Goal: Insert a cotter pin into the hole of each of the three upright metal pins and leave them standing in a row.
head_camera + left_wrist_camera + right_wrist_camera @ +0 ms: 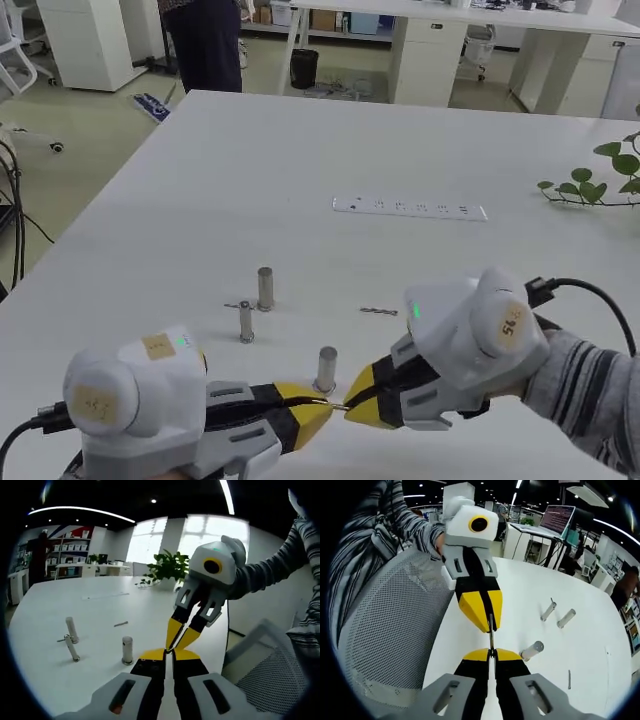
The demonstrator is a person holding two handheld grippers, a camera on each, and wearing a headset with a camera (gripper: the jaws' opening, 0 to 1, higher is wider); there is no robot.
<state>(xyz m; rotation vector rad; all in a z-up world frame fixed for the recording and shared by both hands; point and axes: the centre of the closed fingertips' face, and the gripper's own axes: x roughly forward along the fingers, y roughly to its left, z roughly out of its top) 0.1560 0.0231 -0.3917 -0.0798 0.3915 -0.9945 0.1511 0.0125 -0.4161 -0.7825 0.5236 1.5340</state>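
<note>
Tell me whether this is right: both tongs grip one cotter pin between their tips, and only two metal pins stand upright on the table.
Wrong on the count. The head view shows three metal pins upright: the far pin, the left pin and the near pin. The rest holds: the left tongs and the right tongs both grip one cotter pin between their tips.

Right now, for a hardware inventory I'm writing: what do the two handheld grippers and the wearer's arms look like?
Both the left gripper and right gripper have rounded white housings, grey bodies and yellow-tipped black jaws. Each carries a tan sticker, a green light and a black rear cable. The person wears a grey striped sleeve.
</note>
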